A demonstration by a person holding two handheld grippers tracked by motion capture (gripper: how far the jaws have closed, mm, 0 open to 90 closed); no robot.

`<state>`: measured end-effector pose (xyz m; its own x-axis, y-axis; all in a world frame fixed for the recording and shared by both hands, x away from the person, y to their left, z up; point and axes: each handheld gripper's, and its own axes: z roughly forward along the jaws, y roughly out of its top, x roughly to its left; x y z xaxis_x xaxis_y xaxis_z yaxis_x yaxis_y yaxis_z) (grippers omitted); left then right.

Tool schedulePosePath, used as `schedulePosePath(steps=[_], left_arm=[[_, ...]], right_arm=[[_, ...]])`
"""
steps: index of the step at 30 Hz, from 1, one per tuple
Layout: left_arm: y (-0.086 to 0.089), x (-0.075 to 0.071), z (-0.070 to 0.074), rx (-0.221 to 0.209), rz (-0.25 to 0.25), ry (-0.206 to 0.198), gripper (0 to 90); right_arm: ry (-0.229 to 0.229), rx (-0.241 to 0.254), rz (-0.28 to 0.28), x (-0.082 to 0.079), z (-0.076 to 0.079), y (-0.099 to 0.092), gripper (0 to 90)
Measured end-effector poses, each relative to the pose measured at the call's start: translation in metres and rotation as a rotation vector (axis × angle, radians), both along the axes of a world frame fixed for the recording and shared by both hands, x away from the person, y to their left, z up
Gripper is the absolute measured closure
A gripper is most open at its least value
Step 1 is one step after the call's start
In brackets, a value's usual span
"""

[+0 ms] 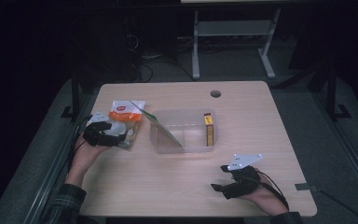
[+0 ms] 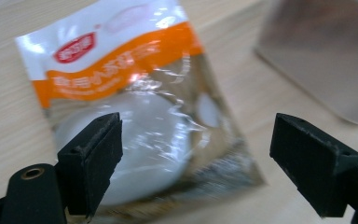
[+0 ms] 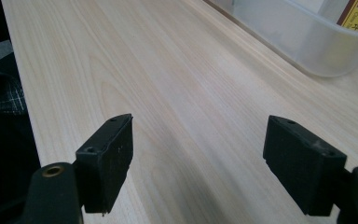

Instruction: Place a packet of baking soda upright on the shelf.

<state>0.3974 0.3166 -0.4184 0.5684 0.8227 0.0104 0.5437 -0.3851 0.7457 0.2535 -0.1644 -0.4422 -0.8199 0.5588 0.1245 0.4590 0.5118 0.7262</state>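
Left gripper (image 2: 196,154) over an orange-and-white snack bag (image 2: 135,107) lying flat at the tabletop's (image 1: 168,182) left, fingers (image 2: 91,158) spread and released around it, right gripper (image 3: 198,163) near right, fingers released over bare wood, clear plastic bin (image 1: 186,140) between them.

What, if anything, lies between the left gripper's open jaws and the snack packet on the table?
Nothing visible does. In the left gripper view the left gripper has its jaws wide apart, and the snack packet lies flat on the table just ahead of them. The clear box sits off to one side of the packet.
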Motion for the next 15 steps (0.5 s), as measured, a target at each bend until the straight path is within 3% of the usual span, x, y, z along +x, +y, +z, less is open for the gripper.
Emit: schedulePosePath(steps=[2, 5, 9, 10, 15], left_arm=[[0.004, 0.008, -0.002, 0.026, 0.021, -0.011, 16.3], [0.013, 0.023, -0.005, 0.028, 0.055, -0.008, 16.3], [0.023, 0.041, -0.011, 0.036, 0.088, -0.006, 16.4], [0.027, 0.045, -0.013, 0.063, 0.090, 0.013, 16.4], [0.037, 0.059, -0.023, 0.007, 0.105, 0.043, 17.9]], right_arm=[[0.002, -0.001, -0.001, 0.001, -0.001, 0.001, 23.5], [-0.005, -0.030, 0.000, 0.001, -0.003, 0.003, 23.5], [-0.017, -0.028, -0.006, 0.001, -0.002, 0.005, 23.5], [-0.018, -0.024, -0.009, 0.001, -0.001, 0.004, 23.5], [-0.021, -0.013, -0.031, 0.000, -0.001, 0.002, 23.4]])
